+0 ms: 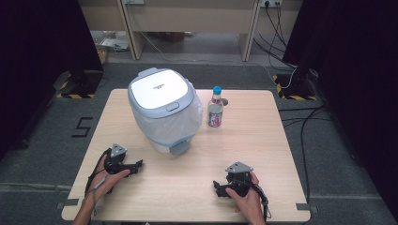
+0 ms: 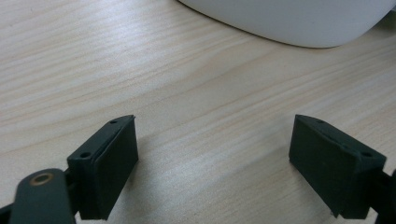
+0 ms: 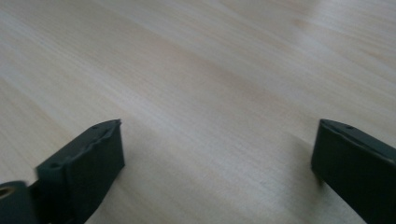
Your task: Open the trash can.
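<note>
Both hand-held grippers, left and right, are resting released on the pale woodgrain worktop; the rounded white bin's lid logo is looking unreadable.

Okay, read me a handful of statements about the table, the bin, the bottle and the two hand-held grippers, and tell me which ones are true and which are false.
1. The bin's lid is closed. True.
2. The bottle lies on its side. False: it stands upright, to the right of the bin in the high view.
3. The left hand-held gripper has its jaws open with nothing between them. True.
4. The right hand-held gripper is clamped on the bottle. False: its jaws are open over bare table, far from the bottle.
5. The bottle has a red cap. False: the cap is blue.
</note>
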`<state>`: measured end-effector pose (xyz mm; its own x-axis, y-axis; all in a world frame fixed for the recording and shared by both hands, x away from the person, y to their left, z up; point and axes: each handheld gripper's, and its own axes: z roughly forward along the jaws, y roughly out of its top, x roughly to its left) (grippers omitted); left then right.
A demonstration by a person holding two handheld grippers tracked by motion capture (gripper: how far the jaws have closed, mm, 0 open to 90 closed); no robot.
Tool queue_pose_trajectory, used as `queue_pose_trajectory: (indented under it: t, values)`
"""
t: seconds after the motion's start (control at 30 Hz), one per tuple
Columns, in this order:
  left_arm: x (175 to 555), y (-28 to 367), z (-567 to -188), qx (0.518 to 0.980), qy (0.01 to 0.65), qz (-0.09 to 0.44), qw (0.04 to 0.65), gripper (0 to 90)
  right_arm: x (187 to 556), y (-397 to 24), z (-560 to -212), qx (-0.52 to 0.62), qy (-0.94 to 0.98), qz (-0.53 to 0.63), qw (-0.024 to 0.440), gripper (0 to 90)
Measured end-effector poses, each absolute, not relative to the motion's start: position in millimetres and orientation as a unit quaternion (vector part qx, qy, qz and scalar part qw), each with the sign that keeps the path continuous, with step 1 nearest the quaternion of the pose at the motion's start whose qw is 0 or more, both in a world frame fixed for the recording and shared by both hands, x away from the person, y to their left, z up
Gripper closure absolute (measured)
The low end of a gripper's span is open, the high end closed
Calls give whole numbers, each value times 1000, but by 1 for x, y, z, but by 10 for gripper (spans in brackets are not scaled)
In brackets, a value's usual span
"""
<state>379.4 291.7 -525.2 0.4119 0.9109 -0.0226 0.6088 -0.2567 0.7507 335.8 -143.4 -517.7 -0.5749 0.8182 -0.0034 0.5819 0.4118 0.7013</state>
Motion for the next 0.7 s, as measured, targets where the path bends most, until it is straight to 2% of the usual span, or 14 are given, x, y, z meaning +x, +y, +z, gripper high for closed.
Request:
queue_pose_trajectory:
  t: [0.03,0.07,0.1,0.13,0.17,0.3,0.33,0.37,0.43,0.7]
  values:
    - [379,292,-525,763,498,215,352,145,338,-144,-516,424,819,341,180,217]
    - [379,292,-525,763,498,215,352,145,341,-144,-514,428,814,349,179,231]
    - [380,292,-525,763,498,215,351,145,345,-144,-513,431,809,355,182,160]
    - [380,292,-525,763,498,215,351,144,350,-143,-511,431,806,360,186,132]
    - [380,292,-525,763,498,215,350,144,355,-143,-508,431,805,361,191,180]
    - [382,290,-525,760,502,216,351,145,375,-137,-501,427,799,369,206,166]
    - [384,288,-525,758,505,215,353,148,390,-130,-498,423,797,373,216,175]
    - [384,288,-525,758,505,215,353,154,390,-130,-498,423,797,373,216,175]
    - [387,287,-524,749,509,217,365,196,413,-119,-497,424,794,379,215,197]
    - [401,288,-516,713,530,235,394,197,452,-93,-502,417,795,390,205,221]
